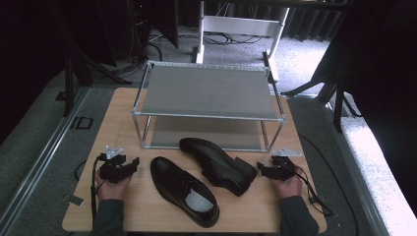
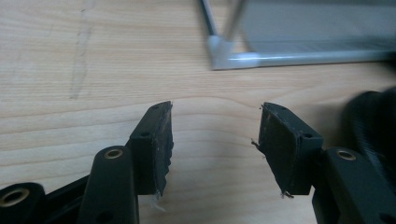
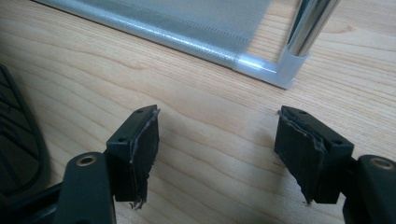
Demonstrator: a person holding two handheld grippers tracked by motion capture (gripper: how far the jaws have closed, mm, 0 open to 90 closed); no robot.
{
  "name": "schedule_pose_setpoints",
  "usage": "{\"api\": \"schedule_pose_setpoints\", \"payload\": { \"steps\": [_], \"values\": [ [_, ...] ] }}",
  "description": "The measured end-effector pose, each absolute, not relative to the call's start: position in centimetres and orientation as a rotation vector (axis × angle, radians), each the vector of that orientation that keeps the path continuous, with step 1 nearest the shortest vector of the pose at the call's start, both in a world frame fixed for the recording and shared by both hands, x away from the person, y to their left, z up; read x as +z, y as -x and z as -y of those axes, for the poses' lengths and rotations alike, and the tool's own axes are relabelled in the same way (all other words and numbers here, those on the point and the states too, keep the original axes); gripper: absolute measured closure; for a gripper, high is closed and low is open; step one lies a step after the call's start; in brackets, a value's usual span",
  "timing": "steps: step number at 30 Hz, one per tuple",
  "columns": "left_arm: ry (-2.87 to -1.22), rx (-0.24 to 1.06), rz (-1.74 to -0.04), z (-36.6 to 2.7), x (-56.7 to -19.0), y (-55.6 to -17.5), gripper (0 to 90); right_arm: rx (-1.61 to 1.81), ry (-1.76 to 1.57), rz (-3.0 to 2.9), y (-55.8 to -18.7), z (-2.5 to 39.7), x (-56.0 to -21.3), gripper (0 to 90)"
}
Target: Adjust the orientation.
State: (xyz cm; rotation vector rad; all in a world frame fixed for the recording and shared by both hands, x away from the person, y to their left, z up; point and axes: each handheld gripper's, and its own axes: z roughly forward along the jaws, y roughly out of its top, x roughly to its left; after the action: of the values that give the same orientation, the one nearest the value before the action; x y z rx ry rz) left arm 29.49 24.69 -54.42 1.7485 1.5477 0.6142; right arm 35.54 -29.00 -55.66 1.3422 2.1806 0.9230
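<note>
Shoes (image 1: 196, 179) lie on wooden table (image 1: 123, 108) between wide-jawed left gripper (image 1: 129, 163) and right gripper (image 1: 262, 169).

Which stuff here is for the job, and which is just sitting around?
For the job:
- upright black shoe, near the left tongs
- black shoe on its side, near the right tongs
- two-tier shoe rack, probably where the shoes go
Both tongs are open and empty.

Just lying about:
- cables on the floor
- white desk frame behind the table
</note>
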Motion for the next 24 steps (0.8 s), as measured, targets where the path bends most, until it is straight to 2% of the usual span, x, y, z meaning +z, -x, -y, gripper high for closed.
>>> {"api": "schedule_pose_setpoints", "payload": {
  "steps": [5, 6, 9, 24],
  "values": [
    [-1.75, 0.637, -1.51, -23.8, -53.8, -28.5, 46.4, 0.929, -1.332, -2.188, -35.3, 29.2, -55.7, 31.6],
    [-1.761, 0.65, -1.495, -23.4, -53.6, -28.1, 47.5, 0.926, -1.332, -2.191, -35.2, 29.1, -55.6, 35.5],
    [-1.77, 0.642, -1.479, -23.0, -53.4, -27.7, 49.6, 0.929, -1.319, -2.201, -35.2, 29.1, -55.5, 38.7],
    [-1.945, 0.622, -1.382, -19.6, -53.3, -23.3, 61.8, 0.928, -1.298, -2.232, -34.8, 28.9, -55.4, 42.0]
  ]
}}
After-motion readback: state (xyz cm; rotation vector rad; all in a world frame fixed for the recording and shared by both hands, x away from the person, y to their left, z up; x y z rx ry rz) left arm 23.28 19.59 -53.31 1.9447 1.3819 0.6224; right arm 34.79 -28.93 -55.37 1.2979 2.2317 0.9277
